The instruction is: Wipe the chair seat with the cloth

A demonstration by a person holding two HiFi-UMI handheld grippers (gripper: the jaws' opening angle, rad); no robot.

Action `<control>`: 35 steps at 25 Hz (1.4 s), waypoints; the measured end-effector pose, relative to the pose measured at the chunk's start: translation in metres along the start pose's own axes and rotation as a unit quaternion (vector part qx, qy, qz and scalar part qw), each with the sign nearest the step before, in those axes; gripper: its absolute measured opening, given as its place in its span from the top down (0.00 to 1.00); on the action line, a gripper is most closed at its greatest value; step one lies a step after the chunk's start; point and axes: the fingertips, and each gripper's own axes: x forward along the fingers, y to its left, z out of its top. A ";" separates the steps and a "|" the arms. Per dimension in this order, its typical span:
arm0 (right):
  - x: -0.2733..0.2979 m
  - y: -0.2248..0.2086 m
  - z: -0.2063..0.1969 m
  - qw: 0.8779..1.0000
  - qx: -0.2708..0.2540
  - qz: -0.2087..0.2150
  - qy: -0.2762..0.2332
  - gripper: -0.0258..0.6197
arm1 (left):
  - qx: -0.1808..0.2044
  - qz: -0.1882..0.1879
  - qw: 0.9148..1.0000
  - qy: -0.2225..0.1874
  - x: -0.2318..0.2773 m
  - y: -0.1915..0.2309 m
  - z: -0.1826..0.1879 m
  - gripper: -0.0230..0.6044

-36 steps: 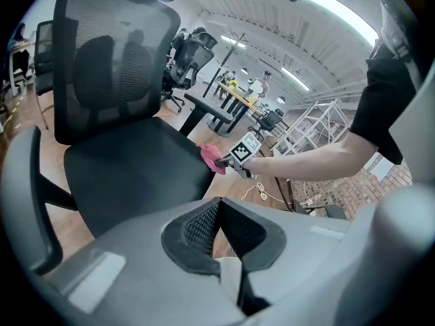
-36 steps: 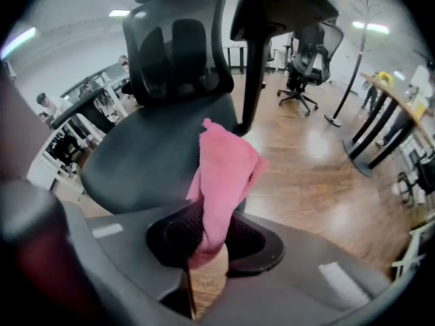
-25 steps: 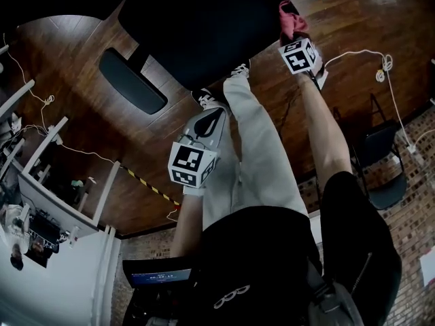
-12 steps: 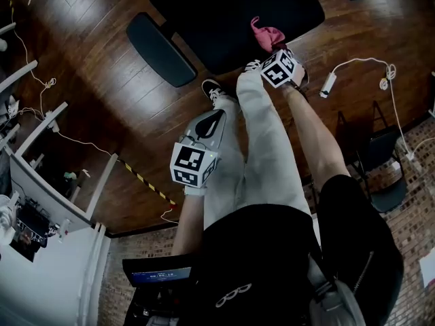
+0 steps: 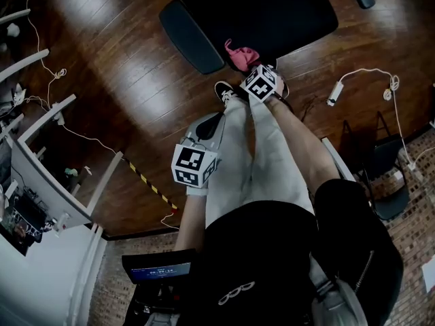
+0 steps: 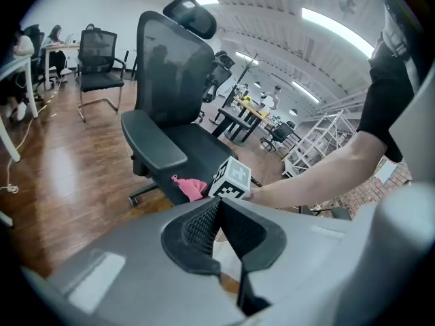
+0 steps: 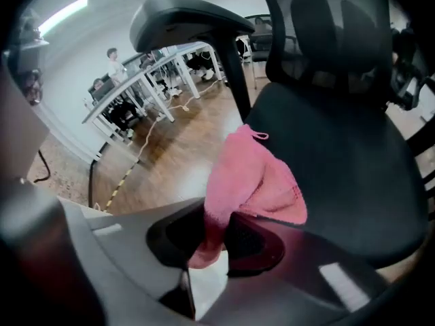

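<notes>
While the head view looks steeply down, the black chair seat (image 5: 272, 12) fills the top of the picture, its far side cut off by the frame, and bare wooden floor (image 5: 102, 87) lies open on both sides of it. The pink cloth (image 5: 239, 54) is at the seat's near edge, just beside the armrest (image 5: 190, 36) at picture left. The right gripper (image 5: 253, 72) is directly behind the cloth, above the person's shoes (image 5: 224, 90). The left gripper (image 5: 209, 122) hangs further back over the light trousers (image 5: 251, 161), well apart from the chair. A corded white adapter (image 5: 335, 92) lies on the floor to the right. Striped tape (image 5: 151, 184) and a white bench (image 5: 47, 182) border the left. In the left gripper view its 2 jaws meet at their tips with nothing between them. Beyond them rise the mesh backrest (image 6: 170, 66) and headrest (image 6: 192, 15). The cloth shows small there, partly hidden by the right gripper's marker cube (image 6: 233, 180) and the forearm (image 6: 319, 172) behind it. In the right gripper view the 2 jaws are clamped on a bunched fold of the cloth, which spreads across the seat's front corner. Whether it presses on the fabric I cannot tell. The armrest looms overhead, its post (image 7: 234, 80) just left of the cloth, and the seat's right side runs out of frame.
</notes>
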 end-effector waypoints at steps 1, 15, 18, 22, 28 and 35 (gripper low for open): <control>-0.001 0.008 0.002 1.000 0.000 0.016 -0.002 0.85 | 0.001 0.002 1.000 -0.005 -0.006 0.001 0.004 0.98; -0.220 -0.007 0.101 0.991 0.050 -0.049 -0.115 0.85 | 0.064 -0.006 0.994 -0.087 -0.071 -0.017 0.137 0.98; -0.267 -0.007 0.123 0.983 0.053 -0.062 -0.163 0.85 | 0.080 -0.001 0.992 -0.101 -0.073 -0.018 0.167 0.98; -0.323 -0.014 0.146 0.974 0.047 -0.082 -0.206 0.85 | 0.089 0.002 0.989 -0.118 -0.070 -0.016 0.207 0.98; -0.356 -0.027 0.160 0.969 0.050 -0.083 -0.227 0.85 | 0.093 -0.014 0.987 -0.127 -0.059 -0.020 0.233 0.98; -0.367 -0.056 0.181 0.955 0.035 -0.106 -0.274 0.85 | 0.146 -0.032 0.977 -0.155 -0.041 -0.017 0.263 0.98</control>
